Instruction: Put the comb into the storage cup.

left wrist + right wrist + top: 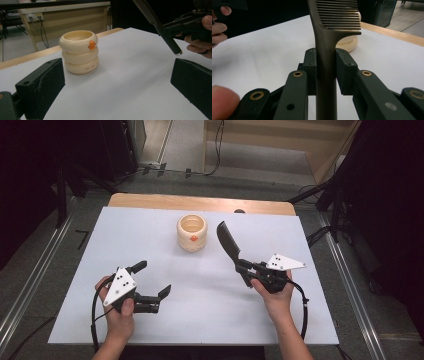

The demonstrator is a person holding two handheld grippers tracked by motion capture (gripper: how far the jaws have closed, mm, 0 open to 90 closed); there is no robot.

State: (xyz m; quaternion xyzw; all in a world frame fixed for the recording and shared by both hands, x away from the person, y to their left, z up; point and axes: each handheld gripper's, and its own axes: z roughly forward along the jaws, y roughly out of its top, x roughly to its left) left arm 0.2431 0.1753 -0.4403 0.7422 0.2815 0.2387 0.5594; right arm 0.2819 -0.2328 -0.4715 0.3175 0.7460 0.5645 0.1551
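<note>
Right gripper (243,269) clamps a black comb (227,241) by its handle, pads tight on both sides in the right gripper view (325,70). Comb (334,17) stands up out of the jaws, teeth end up and away; in the high view the toothed end points toward the far side of the table, lifted off the surface, and the handle end sticks out below the jaws. Left gripper view catches the same comb (156,22) top right, handle tip hanging above the white sheet, not touching it.

Left gripper (154,279) jaws wide apart, nothing between them, hovering low over the near left part of the table. Its own view shows both black jaws spread at the bottom corners (117,85), bare sheet between.

Cream holder (192,233), shaped like stacked rings with a small orange duck-like knob on the front, stands upright at the far middle of the white table cover (150,230). Open top, inside looks empty from above. It sits just left of the comb's toothed end in the high view, apart from it. Same holder (79,51) is well beyond the left jaws. In the right gripper view a bit of its base (347,42) peeks out behind the comb.

Wooden table edge (200,202) shows past the sheet.
</note>
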